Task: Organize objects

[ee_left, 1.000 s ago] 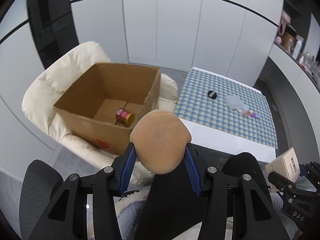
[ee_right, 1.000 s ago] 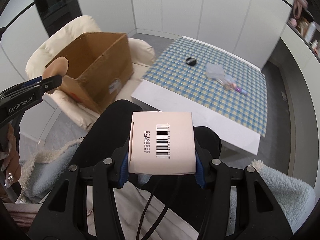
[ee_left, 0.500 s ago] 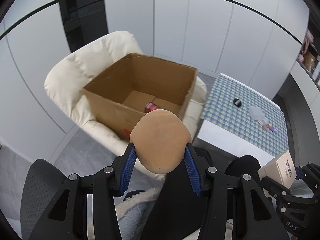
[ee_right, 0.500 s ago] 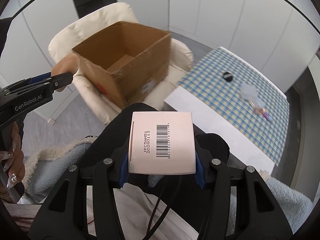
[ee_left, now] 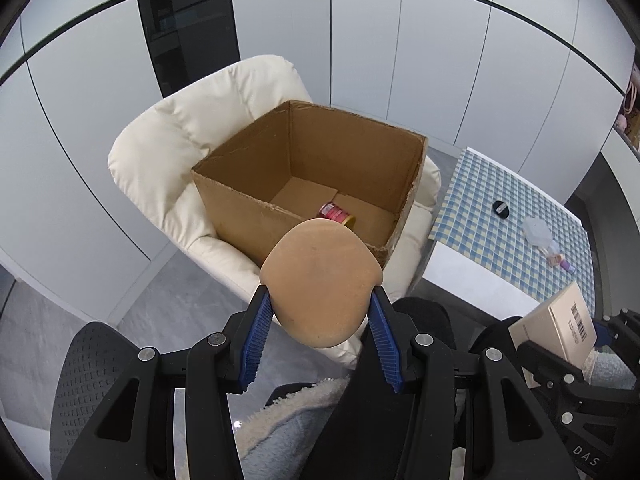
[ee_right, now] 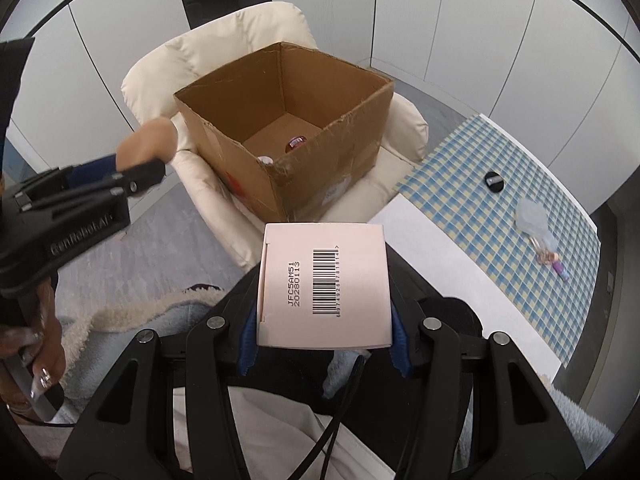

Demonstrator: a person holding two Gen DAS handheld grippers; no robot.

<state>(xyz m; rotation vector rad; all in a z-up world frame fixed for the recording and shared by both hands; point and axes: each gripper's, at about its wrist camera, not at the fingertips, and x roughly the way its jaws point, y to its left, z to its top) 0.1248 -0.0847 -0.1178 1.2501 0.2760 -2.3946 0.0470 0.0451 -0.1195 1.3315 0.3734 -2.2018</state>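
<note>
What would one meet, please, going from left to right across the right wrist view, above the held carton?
Tan rounded sponge in the left gripper → open brown cardboard box on the cream armchair → small black round cap → clear plastic packet on the blue checked tablecloth.

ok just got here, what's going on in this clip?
A person holds a gripper in each hand and is sorting items into a cardboard box that sits on a cream armchair. The left gripper is shut on a tan teardrop-shaped sponge, the right gripper on a small pink carton with a barcode. Neither is over the box yet. A red-labelled can already lies inside. A few small items remain on the checked tablecloth.
</note>
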